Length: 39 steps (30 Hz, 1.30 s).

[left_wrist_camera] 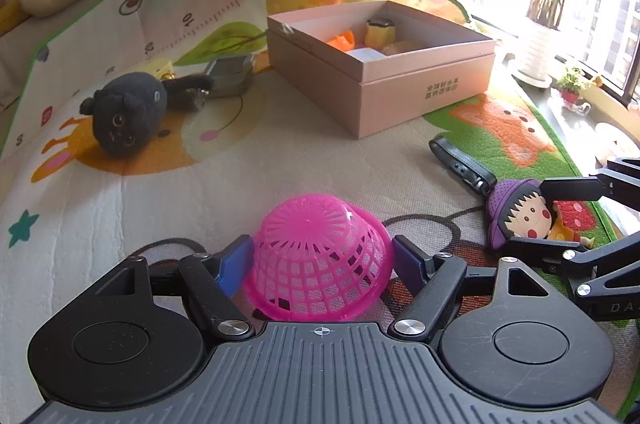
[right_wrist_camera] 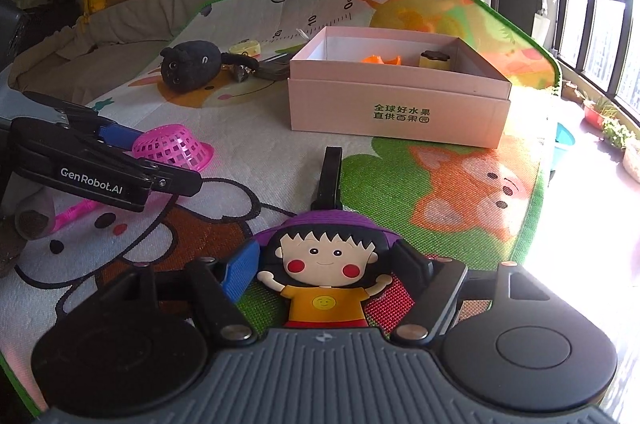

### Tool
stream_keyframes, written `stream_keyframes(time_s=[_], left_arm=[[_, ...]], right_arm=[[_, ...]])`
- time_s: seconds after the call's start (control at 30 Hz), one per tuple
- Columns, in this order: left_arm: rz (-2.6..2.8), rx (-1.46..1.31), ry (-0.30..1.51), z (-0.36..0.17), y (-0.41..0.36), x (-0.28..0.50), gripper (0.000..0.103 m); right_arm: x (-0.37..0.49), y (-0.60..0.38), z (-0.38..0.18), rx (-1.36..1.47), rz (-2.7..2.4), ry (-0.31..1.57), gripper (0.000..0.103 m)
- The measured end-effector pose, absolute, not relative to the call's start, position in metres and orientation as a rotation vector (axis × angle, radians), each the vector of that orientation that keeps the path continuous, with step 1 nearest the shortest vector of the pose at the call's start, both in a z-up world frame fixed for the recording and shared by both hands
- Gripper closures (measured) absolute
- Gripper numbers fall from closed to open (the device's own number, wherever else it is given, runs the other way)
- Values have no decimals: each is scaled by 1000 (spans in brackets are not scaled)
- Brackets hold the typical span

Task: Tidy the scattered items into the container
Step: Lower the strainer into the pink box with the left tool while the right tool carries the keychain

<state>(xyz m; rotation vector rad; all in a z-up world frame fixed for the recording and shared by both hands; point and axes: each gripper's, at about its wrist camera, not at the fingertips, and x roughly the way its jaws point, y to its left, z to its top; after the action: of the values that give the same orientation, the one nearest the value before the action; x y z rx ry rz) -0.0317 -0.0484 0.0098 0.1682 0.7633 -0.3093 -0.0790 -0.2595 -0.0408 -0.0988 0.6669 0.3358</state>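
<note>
A pink box (left_wrist_camera: 400, 72) stands open on the play mat and holds an orange piece (left_wrist_camera: 342, 40) and a yellow block (left_wrist_camera: 380, 30); it also shows in the right wrist view (right_wrist_camera: 400, 104). An upturned pink plastic basket (left_wrist_camera: 320, 256) lies between the jaws of my left gripper (left_wrist_camera: 322, 256), whose blue pads touch its sides. A flat cartoon-girl tag (right_wrist_camera: 324, 276) with a black strap (right_wrist_camera: 331, 176) lies between the jaws of my right gripper (right_wrist_camera: 328, 264), which close on its head. The basket (right_wrist_camera: 172, 146) and the left gripper (right_wrist_camera: 120, 156) show at the left of the right wrist view.
A black plush cat (left_wrist_camera: 124, 112) lies at the left of the mat, with keys and a grey case (left_wrist_camera: 228, 76) and a yellow item (right_wrist_camera: 245, 47) behind it. A pink stick (right_wrist_camera: 76, 212) lies near the mat's left edge. Potted plants stand by the window at right.
</note>
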Motion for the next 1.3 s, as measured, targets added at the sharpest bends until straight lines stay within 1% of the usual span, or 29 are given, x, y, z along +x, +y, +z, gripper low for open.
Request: stream_keyframes(time_s=[0.2,0.37,0.6,0.73,0.83,0.93,0.97,1.0,1.03,1.13,1.2,1.3], left_arm=[[-364,217,719,30,-67,-55,23],[-407,221,640,57,-87,-54,23],[-441,249,497,105,-115,-18,23],[-458,234,417,137,-126,24,23],[-463,207,385,148,-133,62,23],[-481,166,402,146,-138,100,23],[-498,154,421,142,-138,112,22],[-518,138,457,133,-137,127,10],[-519,120,486,125,-134,139,7],[-467,67,547,104,-110,154,7],[-461,34,563,93,-89,148,5],[-430,32,593,75,-59,129,3]], right_arm=[[-87,-269,-36,-99,366,684,32],[-94,-295,-17,-35,376,666,32],[-77,-334,39,51,358,569,32],[-41,-352,94,78,320,480,32],[-6,-356,127,93,324,430,32],[41,-352,148,114,325,428,32],[59,-350,150,122,327,438,32],[78,-347,150,131,333,456,32],[94,-344,148,138,340,478,32],[142,-333,130,150,322,556,31],[155,-330,120,157,294,583,31],[155,-330,110,169,286,584,22]])
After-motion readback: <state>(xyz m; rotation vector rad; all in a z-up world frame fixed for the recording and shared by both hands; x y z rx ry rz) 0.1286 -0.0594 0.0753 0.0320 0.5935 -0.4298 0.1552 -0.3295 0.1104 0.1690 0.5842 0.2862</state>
